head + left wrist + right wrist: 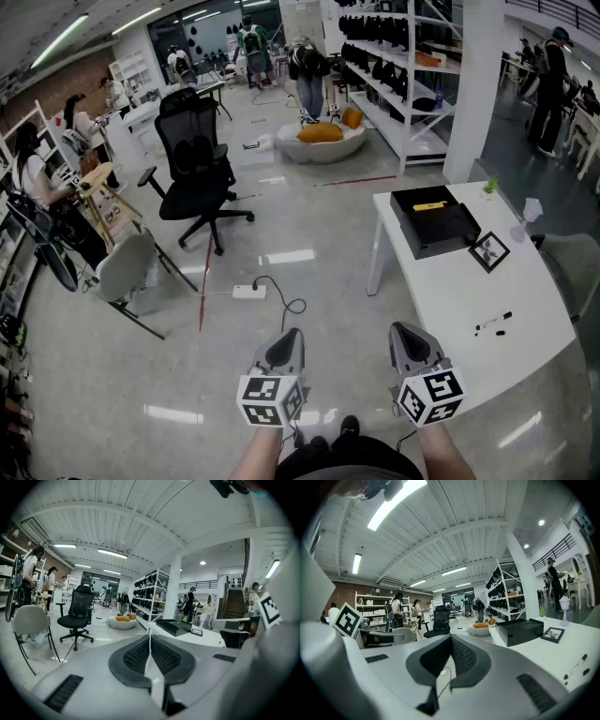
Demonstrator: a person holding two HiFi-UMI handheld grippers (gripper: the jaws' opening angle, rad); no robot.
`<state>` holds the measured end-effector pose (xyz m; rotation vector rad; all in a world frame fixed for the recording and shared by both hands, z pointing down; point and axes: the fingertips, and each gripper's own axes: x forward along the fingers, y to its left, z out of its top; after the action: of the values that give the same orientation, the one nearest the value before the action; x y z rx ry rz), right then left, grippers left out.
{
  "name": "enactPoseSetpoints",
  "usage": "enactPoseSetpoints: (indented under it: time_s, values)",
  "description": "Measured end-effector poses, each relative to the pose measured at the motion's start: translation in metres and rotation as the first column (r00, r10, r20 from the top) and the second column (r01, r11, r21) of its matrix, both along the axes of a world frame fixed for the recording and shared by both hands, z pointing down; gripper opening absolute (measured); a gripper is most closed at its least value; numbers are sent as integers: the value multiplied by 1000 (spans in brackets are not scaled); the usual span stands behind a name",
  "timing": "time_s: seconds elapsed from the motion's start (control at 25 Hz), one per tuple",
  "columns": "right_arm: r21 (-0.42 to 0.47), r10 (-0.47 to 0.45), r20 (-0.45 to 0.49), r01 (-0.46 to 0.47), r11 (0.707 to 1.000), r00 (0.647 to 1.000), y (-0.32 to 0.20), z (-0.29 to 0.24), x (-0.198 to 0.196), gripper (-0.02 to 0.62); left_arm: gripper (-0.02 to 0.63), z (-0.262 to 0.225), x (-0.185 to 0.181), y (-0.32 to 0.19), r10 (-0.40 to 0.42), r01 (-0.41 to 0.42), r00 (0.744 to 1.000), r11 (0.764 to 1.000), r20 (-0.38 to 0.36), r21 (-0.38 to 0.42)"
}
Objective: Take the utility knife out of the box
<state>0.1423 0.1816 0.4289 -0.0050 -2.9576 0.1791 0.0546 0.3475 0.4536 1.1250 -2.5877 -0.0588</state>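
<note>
A black box stands on the white table at the right, well ahead of both grippers. A small yellow thing lies on its far part; I cannot tell whether it is the utility knife. My left gripper hangs over the floor, shut and empty. My right gripper is beside the table's near left edge, jaws together with nothing in them. The left gripper view shows the shut jaws and the box far ahead. In the right gripper view the box sits right of the gripper.
A framed picture lies next to the box, and a black marker lies nearer me. On the floor are a power strip with cable, a grey chair and a black office chair. Shelving and people stand farther back.
</note>
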Motion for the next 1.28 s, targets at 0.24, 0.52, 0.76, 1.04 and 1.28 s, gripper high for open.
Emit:
enactPoseSetpoints:
  time_s: [0.24, 0.52, 0.76, 1.04, 1.28]
  values:
    - [0, -18, -2, 18, 1000, 1000, -5, 0, -13, 0, 20, -4, -11, -6, 1, -1, 1000, 1000, 10, 15]
    - [-3, -44, -1, 44, 999, 999, -10, 0, -25, 2, 46, -1, -23, -14, -2, 3, 1000, 1000, -5, 28]
    - [-10, -69, -6, 69, 998, 998, -15, 3, -29, 3, 114, 3, -27, -19, -15, 16, 1000, 1000, -20, 26]
    - [-34, -77, 2, 77, 996, 997, -24, 3, -34, 3, 144, 2, -37, -29, -25, 25, 999, 999, -26, 25]
    - [-56, -55, -4, 55, 997, 998, -37, 9, -54, 3, 153, 7, -66, -45, -18, 20, 999, 999, -45, 37]
